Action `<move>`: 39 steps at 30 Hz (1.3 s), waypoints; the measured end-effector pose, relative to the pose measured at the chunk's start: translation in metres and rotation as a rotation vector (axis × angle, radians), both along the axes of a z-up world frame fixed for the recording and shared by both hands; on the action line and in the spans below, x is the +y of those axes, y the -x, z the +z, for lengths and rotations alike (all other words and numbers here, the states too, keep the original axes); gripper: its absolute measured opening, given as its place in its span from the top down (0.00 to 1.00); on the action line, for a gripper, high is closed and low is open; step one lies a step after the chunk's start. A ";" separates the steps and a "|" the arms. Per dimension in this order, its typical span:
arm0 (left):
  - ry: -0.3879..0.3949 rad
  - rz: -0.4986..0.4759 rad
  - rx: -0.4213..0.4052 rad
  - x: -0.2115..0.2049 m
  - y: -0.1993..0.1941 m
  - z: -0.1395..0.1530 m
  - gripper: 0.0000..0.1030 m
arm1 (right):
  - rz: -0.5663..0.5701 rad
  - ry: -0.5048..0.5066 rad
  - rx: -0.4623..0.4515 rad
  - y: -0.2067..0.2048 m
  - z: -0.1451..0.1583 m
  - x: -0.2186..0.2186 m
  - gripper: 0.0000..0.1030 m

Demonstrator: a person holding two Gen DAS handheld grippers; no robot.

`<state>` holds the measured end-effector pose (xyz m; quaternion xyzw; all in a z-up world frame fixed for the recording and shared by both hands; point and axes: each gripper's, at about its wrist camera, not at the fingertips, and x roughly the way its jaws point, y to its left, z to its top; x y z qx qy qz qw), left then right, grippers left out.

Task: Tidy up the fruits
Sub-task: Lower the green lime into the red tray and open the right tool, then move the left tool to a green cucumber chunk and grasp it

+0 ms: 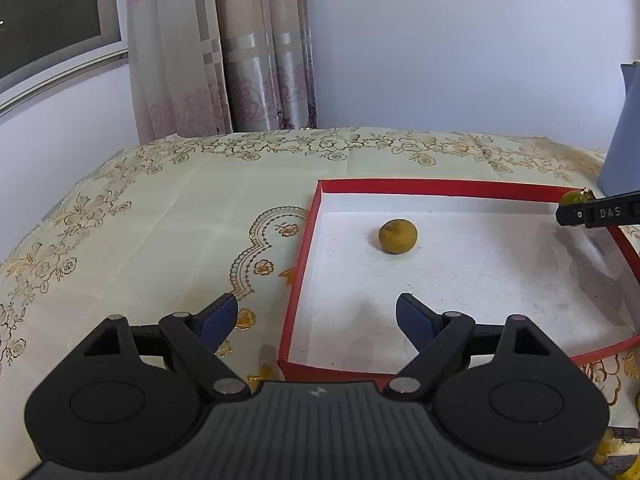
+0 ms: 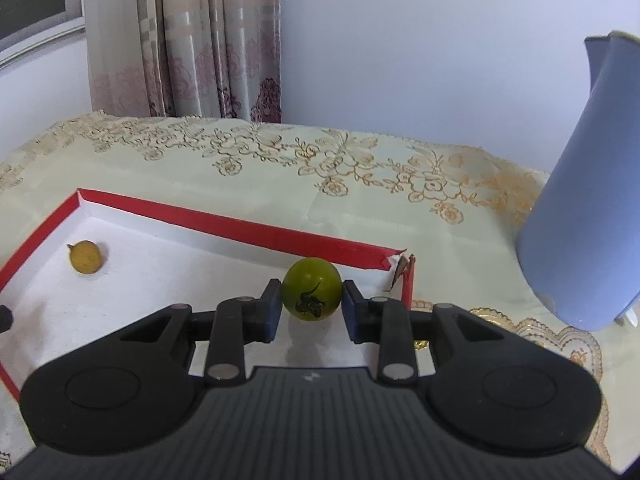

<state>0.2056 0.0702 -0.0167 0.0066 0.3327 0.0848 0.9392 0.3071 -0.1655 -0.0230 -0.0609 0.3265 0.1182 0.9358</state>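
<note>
A shallow red box with a white floor (image 1: 300,256) (image 2: 224,226) lies on the table. A small brown-yellow round fruit (image 1: 397,236) (image 2: 86,257) rests on its floor near the far left corner. My left gripper (image 1: 316,314) is open and empty above the box's near left corner. My right gripper (image 2: 311,304) is shut on a green round fruit (image 2: 312,289) with a dark calyx and holds it over the box's far right corner. That gripper's finger and the green fruit (image 1: 571,198) also show in the left wrist view.
A cream tablecloth with gold flower embroidery (image 1: 160,216) (image 2: 360,184) covers the table. A tall blue jug (image 2: 584,200) (image 1: 624,136) stands right of the box. The box's far right corner (image 2: 400,264) is torn. Curtains and a wall stand behind.
</note>
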 end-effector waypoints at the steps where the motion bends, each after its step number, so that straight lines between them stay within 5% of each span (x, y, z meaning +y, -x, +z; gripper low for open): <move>1: -0.001 0.000 0.001 0.000 0.000 0.000 0.16 | -0.002 0.002 0.006 -0.002 -0.002 0.000 0.71; 7: 0.000 -0.003 0.005 0.001 0.001 -0.001 0.16 | -0.013 0.015 0.022 -0.012 -0.011 0.002 0.71; 11: 0.008 0.000 -0.001 0.002 0.004 0.001 0.16 | -0.033 0.039 -0.009 -0.010 -0.008 0.003 0.49; 17: 0.033 -0.009 -0.023 0.007 0.018 0.011 0.16 | -0.042 0.035 -0.044 0.009 0.005 -0.001 0.53; 28: 0.061 -0.289 -0.073 -0.020 0.109 0.016 0.16 | 0.057 -0.035 -0.278 0.196 0.066 -0.050 0.46; 39: -0.092 -0.515 -0.067 -0.079 0.178 -0.005 0.16 | 0.016 -0.029 -0.285 0.300 0.019 -0.049 0.41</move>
